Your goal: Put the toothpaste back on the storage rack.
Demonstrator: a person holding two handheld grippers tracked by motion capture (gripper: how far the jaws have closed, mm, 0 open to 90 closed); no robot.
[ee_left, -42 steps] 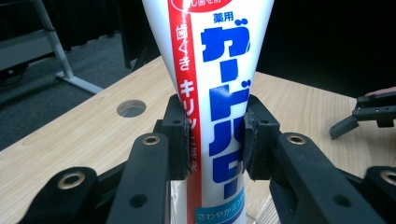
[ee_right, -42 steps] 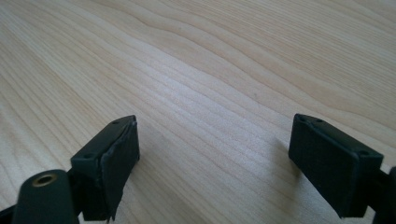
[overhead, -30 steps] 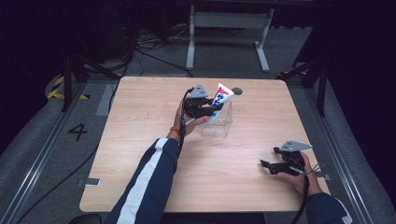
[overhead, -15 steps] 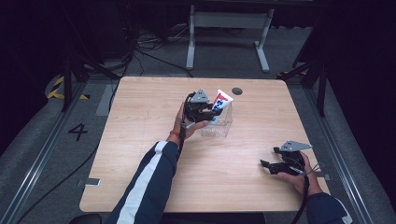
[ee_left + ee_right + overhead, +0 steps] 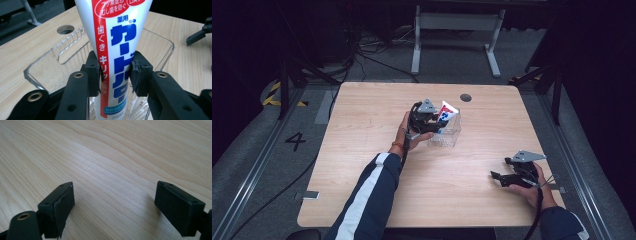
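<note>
Left hand-held gripper (image 5: 432, 120) at frame centre of the high view, jaws clamped on the toothpaste tube (image 5: 112, 50). Versus a second ago: the tube sits lower, tilted less, now down inside the clear plastic bin (image 5: 447, 135); the hand has barely shifted. Left gripper view: pads (image 5: 93, 72) press both sides of the tube's lower body, tube upright between them, its bottom end inside the bin, bin walls around it. Right hand-held gripper (image 5: 499, 176) unchanged at lower right, resting on the tabletop (image 5: 362, 150), jaws wide, well apart from the bin.
</note>
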